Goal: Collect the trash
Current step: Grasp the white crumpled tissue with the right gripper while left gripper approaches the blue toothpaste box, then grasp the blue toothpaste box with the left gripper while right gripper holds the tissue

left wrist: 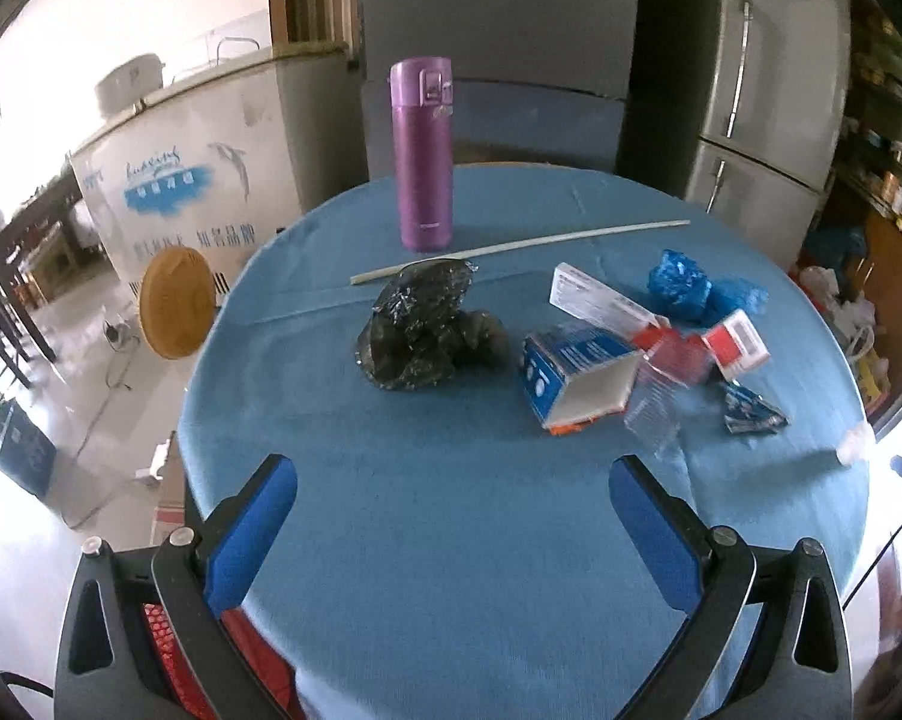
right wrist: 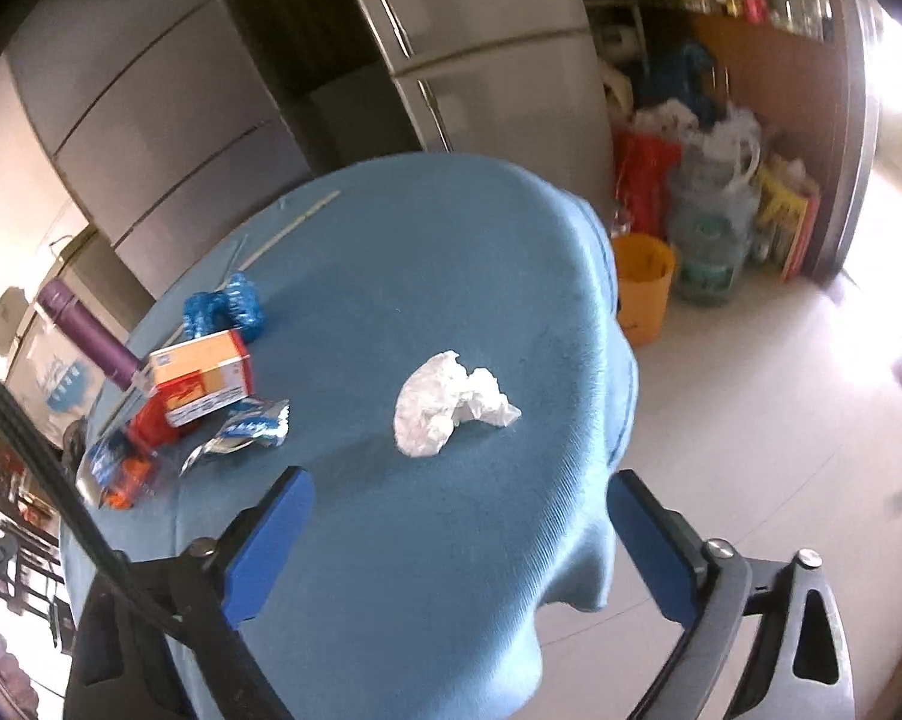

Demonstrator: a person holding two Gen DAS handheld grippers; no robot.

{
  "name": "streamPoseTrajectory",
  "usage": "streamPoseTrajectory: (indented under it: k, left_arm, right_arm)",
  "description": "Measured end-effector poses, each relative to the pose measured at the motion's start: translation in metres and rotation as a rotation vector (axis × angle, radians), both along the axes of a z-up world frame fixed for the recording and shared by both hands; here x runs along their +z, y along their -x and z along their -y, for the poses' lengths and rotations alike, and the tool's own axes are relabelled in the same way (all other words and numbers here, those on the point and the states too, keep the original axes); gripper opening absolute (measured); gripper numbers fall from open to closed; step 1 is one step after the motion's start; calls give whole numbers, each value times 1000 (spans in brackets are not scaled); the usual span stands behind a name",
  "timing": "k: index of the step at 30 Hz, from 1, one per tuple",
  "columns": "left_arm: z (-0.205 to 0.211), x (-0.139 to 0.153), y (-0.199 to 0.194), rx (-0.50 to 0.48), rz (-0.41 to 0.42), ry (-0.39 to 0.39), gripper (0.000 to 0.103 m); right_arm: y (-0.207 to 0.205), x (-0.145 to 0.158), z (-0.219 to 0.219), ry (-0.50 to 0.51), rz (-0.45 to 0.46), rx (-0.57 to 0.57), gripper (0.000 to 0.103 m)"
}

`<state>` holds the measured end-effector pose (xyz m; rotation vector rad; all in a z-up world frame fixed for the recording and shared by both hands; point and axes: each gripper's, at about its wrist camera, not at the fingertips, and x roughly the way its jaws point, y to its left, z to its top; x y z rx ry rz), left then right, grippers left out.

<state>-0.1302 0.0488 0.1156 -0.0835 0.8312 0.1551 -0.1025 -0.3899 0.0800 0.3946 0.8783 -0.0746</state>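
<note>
Both grippers point down at a slant over a round table covered in a blue cloth (left wrist: 451, 540). The left gripper (left wrist: 454, 531) hangs above the near part of the cloth with its jaws wide apart and nothing but bare cloth between its blue pads (left wrist: 253, 534). The right gripper (right wrist: 460, 546) is rolled to one side, so the table looks tilted in its view; its jaws are also wide, with nothing between them, and a black cable (right wrist: 61, 498) crosses its lower left corner.

Taking the purple flask (left wrist: 422, 156) at the far side of the table as the landmark: a long pale stick (left wrist: 523, 252) lies just in front of it. A crumpled dark plastic bag (left wrist: 430, 330) sits nearer than the flask, straight ahead of the left gripper and well apart from it. To the right of the flask, nearer the camera, lie a white strip box (left wrist: 601, 300), an open blue and white carton (left wrist: 577, 378), a red and white box (left wrist: 736, 342), a clear plastic wrapper (left wrist: 655, 414), two blue plastic wads (left wrist: 700, 291) and a small blue packet (left wrist: 751, 414).

A crumpled white tissue (right wrist: 445, 411) lies alone, farthest to the right of the flask, straight ahead of the right gripper and apart from its pads. On the floor beyond the table edge stands an orange bucket (right wrist: 643, 288).
</note>
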Motion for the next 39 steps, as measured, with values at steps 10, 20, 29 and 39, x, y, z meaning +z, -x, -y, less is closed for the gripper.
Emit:
streamPoseTrajectory:
  k: [10, 20, 29, 39]
  left_arm:
    - [23, -35, -79, -112, -79, 57, 103]
    - [41, -33, -128, -126, -122, 151, 103]
    - [33, -55, -167, -39, -279, 239, 103]
    - [25, -79, -159, -28, -366, 356, 62]
  right_arm:
    - [-53, -23, -8, -51, -33, 15, 72]
    - [-69, -33, -15, 15, -67, 18, 52]
    - [-67, -34, -17, 20, -59, 18, 48]
    - [-61, -28, -22, 9, -45, 44, 34]
